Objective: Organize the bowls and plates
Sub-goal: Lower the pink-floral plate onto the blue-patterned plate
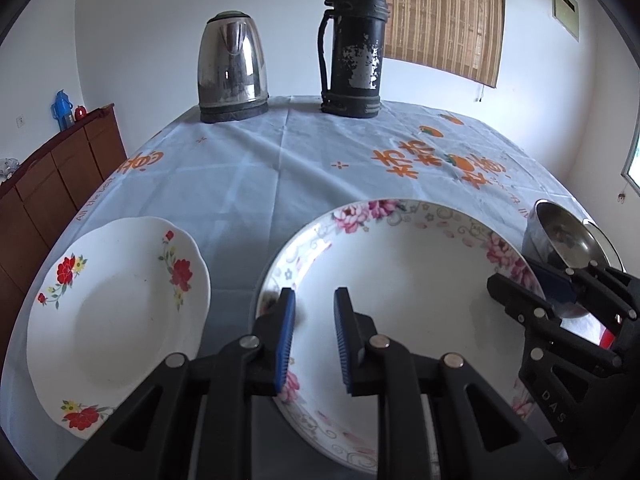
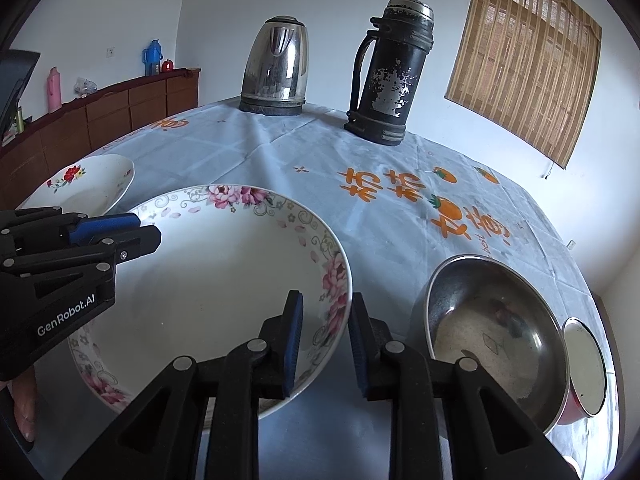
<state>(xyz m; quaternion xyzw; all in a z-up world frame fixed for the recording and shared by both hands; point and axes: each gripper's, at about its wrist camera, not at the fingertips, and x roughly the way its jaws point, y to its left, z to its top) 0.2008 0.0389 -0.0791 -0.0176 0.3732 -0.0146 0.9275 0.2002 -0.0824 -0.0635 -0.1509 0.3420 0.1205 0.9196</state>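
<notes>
A: Surface?
B: Table under a pale blue cloth (image 1: 260, 168) with orange print. Kettle (image 1: 232, 68) and scuffed black flask (image 1: 354, 48) stand at the far edge. White walls, bamboo blind (image 1: 440, 12), brown cabinet (image 1: 60, 180) on the left.
A: Dishes?
B: Pink-flowered plate (image 1: 360, 212) in the near middle, red-flowered plate (image 1: 120, 300) to its left, steel bowl (image 2: 492, 320) to its right.
A: Tongs?
B: Left gripper (image 1: 314, 300) is clamped on the pink plate's left rim. Right gripper (image 2: 326, 304) straddles the right rim, but whether it is pressing can't be told.
</notes>
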